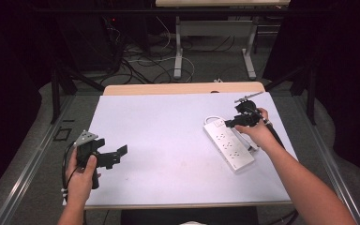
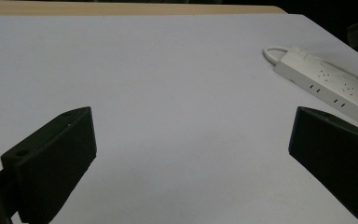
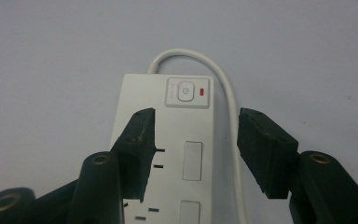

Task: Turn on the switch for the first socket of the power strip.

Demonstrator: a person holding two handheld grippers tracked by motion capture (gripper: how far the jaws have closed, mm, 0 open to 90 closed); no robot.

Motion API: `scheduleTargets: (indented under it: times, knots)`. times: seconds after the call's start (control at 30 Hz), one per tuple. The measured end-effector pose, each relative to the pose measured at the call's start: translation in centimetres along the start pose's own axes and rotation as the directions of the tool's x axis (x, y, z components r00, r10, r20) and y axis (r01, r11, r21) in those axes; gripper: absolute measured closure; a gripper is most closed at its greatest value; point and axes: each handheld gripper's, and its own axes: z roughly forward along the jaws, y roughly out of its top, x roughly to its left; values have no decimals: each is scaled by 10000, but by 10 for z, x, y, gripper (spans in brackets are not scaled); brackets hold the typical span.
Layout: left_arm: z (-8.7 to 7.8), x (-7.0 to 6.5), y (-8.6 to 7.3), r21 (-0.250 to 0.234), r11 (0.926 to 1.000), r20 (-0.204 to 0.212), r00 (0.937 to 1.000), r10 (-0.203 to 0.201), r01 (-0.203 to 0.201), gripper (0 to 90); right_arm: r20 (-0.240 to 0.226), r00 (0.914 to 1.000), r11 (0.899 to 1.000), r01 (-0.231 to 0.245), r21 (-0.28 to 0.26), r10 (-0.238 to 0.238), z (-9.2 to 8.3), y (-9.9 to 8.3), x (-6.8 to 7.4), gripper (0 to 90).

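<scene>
In the high view, a white power strip lies flat on the white table, near the right edge and a little toward the far side, set at a slant so that its cord end points to the far left. The right gripper hangs over that cord end, held in the person's right hand, whose forearm comes in from the near right corner. The left gripper sits at the near left corner of the table, in the left hand, well apart from the power strip, with bare table in front of it.

In the left gripper view, the left gripper has its two black jaws spread wide with nothing between them but the table. The power strip shows toward the far right edge, with its white cord looping off its far end.

In the right gripper view, the right gripper points down at the switch end of the power strip. Its jaws stand partly apart: the left one lies over the strip's left side, the right one outside the cord, which curves round from the end and runs down the strip's right side. The pads press on nothing that I can make out. The round power button and a red light beside it lie just beyond the jaw tips.
</scene>
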Motion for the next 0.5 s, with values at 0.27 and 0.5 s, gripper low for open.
scheduleTargets:
  times: [0.27, 0.5]
  knots:
    - [0, 0, 0, 23, 10000, -2, 10000, 37, -37, 8, 212, 9994, 9993, 259, 268, -265, 6, -1, 2, 474]
    - [0, 0, 0, 60, 10000, -15, 10000, 65, -65, 8, 144, 9993, 9989, 337, 335, -342, 10, -2, 4, 541]
